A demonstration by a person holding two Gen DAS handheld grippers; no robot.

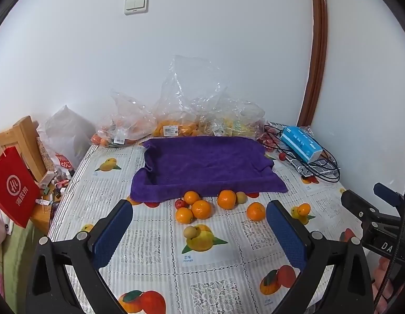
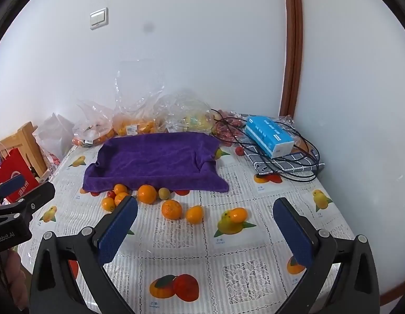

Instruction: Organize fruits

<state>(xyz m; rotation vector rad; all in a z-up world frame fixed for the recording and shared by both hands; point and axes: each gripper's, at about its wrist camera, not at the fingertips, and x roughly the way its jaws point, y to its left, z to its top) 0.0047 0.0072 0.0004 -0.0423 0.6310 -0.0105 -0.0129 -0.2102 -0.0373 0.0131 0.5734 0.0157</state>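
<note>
Ahead of me, bare fruit-printed tablecloth (image 2: 202,259) gives open passage up to a loose scatter of small round oranges (image 1: 201,209). Just behind them, the purple towel-lined tray (image 1: 202,164) blocks the middle. Crinkled clear plastic fruit bags (image 1: 186,110) crowd the back wall, and black looping cables (image 2: 288,157) around a blue tissue box (image 2: 269,136) clutter the far right corner.

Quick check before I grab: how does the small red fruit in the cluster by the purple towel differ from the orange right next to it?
The small red fruit is deep red; the orange is bright orange. The red fruit is clearly smaller than the orange. The red fruit sits at the cluster's left edge, nearer the purple towel; the orange lies closer to the camera. Both are round, loose on the tablecloth, ungripped.
</note>
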